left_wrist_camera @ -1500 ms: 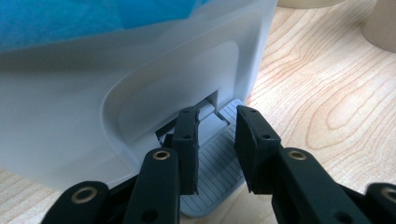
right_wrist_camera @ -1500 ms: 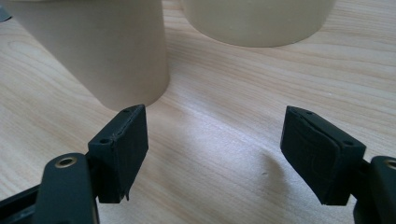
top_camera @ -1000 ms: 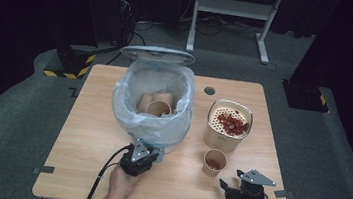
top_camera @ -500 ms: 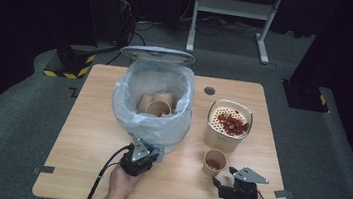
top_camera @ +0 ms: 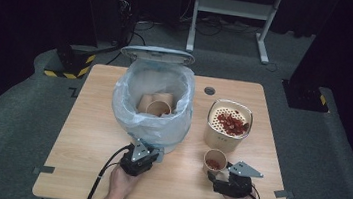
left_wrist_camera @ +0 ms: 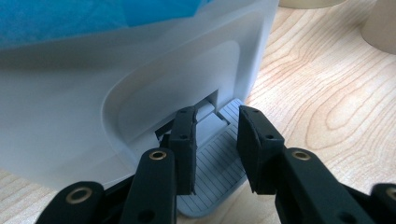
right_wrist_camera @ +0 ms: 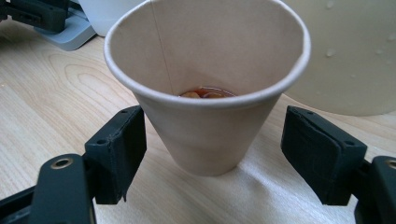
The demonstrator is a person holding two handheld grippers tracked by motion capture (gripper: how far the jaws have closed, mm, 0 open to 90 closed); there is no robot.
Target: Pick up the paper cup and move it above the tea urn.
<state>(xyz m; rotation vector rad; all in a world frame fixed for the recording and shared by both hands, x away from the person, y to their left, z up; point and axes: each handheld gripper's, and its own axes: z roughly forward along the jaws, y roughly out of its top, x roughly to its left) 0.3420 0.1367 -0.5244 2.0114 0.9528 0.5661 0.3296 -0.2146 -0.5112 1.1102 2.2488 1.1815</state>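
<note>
Matt paper cup [right_wrist_camera: 205, 93] on grained wooden table [right_wrist_camera: 56, 88] — smooth plastic bin [left_wrist_camera: 93, 93], ribbed pedal [left_wrist_camera: 219, 163]

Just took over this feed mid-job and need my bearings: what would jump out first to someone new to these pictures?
The white pedal bin lined with a pale blue bag stands mid-table with its lid up and paper cups inside; the left hand-held gripper rests on its grey foot pedal. Near the table's front right, the right hand-held gripper straddles a small paper cup, jaws wide and not touching it. Behind that cup stands a cream container holding red pieces.
</note>
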